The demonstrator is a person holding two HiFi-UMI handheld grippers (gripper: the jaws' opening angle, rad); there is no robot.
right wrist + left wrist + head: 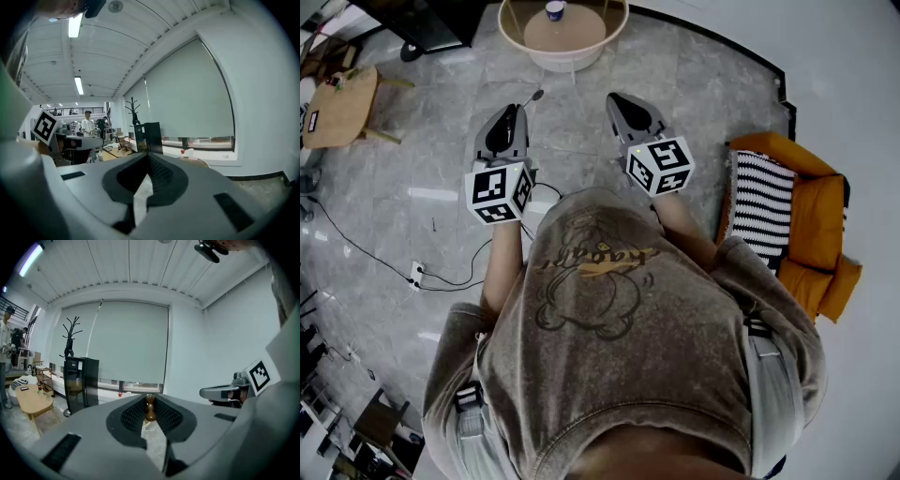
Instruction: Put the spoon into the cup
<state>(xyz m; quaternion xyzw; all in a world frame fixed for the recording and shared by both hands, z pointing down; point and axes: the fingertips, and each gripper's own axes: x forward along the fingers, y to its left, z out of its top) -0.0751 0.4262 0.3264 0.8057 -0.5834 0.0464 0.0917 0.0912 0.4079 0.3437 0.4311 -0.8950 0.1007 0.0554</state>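
Jaws of our left gripper pinched on the spoon, handle mostly hidden, our right gripper jaws pressed together, empty, cup tiny on far table

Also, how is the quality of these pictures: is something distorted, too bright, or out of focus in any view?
Head view: evenly lit and sharp, but the wide lens bows the floor edge behind the table and cup. Left gripper view: black corners, curved ceiling lines, glare from the tube lamp; the spoon is fairly sharp. Right gripper view: same curving, ceiling light blown out.
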